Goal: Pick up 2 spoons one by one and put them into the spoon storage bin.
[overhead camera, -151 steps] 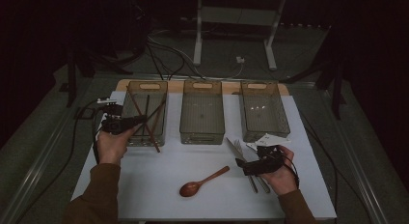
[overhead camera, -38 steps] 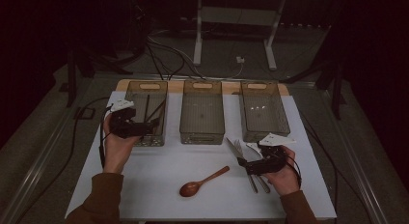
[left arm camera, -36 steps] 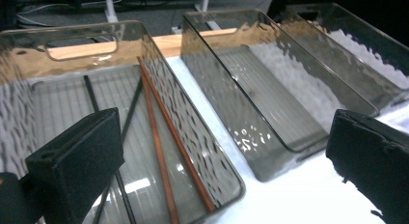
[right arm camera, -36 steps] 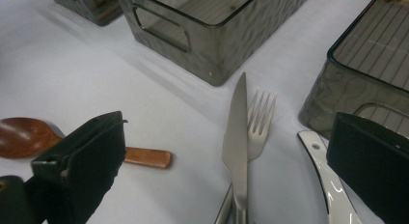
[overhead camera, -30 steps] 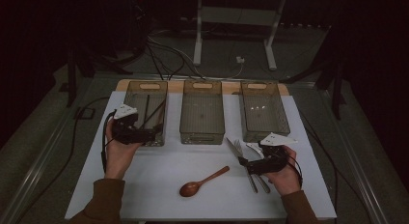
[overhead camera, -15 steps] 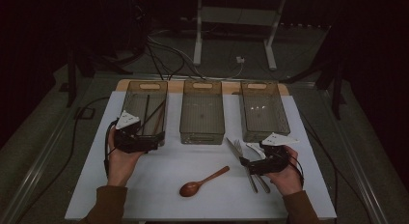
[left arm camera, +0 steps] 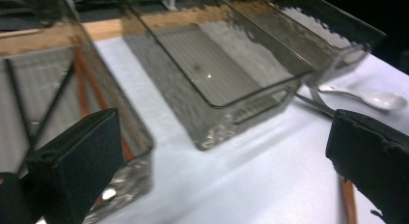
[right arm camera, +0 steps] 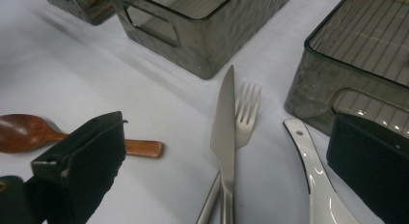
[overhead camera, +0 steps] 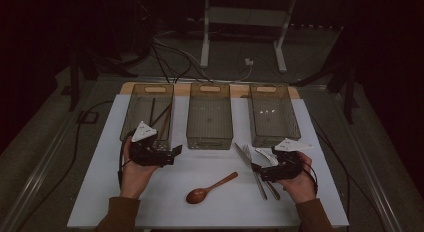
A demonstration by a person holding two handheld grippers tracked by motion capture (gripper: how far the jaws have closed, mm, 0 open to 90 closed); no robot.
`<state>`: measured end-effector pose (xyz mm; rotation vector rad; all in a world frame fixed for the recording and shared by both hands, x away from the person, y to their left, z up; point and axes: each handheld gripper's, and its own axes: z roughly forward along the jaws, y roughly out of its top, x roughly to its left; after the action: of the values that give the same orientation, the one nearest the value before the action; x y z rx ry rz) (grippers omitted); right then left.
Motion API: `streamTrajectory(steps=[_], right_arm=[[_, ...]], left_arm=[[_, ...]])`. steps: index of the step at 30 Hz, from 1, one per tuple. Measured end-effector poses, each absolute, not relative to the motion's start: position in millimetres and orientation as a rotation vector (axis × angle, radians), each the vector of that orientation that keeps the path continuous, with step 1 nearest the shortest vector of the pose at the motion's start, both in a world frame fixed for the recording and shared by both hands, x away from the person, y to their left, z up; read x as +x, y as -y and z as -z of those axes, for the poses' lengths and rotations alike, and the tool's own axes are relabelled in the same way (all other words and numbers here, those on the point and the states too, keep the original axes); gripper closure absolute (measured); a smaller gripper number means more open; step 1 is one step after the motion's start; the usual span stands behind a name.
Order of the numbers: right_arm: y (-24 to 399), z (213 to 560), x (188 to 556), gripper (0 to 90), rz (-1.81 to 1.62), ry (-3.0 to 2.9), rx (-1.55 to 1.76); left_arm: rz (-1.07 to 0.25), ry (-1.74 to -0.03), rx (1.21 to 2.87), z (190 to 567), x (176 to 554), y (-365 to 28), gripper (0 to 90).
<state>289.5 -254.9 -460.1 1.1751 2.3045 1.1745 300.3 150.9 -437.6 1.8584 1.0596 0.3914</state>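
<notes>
Three smoky clear bins stand in a row at the back of the white table (overhead camera: 100, 187). The left bin (overhead camera: 152, 88) holds brown and black chopsticks (overhead camera: 164, 121); the middle bin (overhead camera: 210, 141) and right bin (overhead camera: 275, 140) look empty. My left gripper (overhead camera: 172, 154) is open at the left bin's front corner, jaws pointing right. A wooden spoon (overhead camera: 210, 187) lies at front centre. My right gripper (overhead camera: 257, 170) is open low over a steel knife (right arm camera: 225, 132) and fork (right arm camera: 247, 110), with a white spoon (right arm camera: 313, 180) beside them.
In the left gripper view the chopsticks (left arm camera: 82, 84) show through the left bin's wall, with the middle bin (left arm camera: 217, 74) and white spoon (left arm camera: 374, 97) beyond. Cables and a stand's legs (overhead camera: 240, 42) lie on the floor behind the table. Bare tabletop (overhead camera: 200, 164) lies between the grippers.
My left gripper has drawn back from over the left bin to the table at its front corner and turned its jaws to the right. My right gripper has hardly moved.
</notes>
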Motion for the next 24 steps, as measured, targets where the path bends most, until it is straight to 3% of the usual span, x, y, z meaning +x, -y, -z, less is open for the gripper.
streamTrajectory(steps=[24], right_arm=[[283.0,461.6,286.8,0.1,-1.166,-2.232,1.237]], left_arm=[[-0.203,-0.94,2.02,463.6,287.6,-97.4,11.2]])
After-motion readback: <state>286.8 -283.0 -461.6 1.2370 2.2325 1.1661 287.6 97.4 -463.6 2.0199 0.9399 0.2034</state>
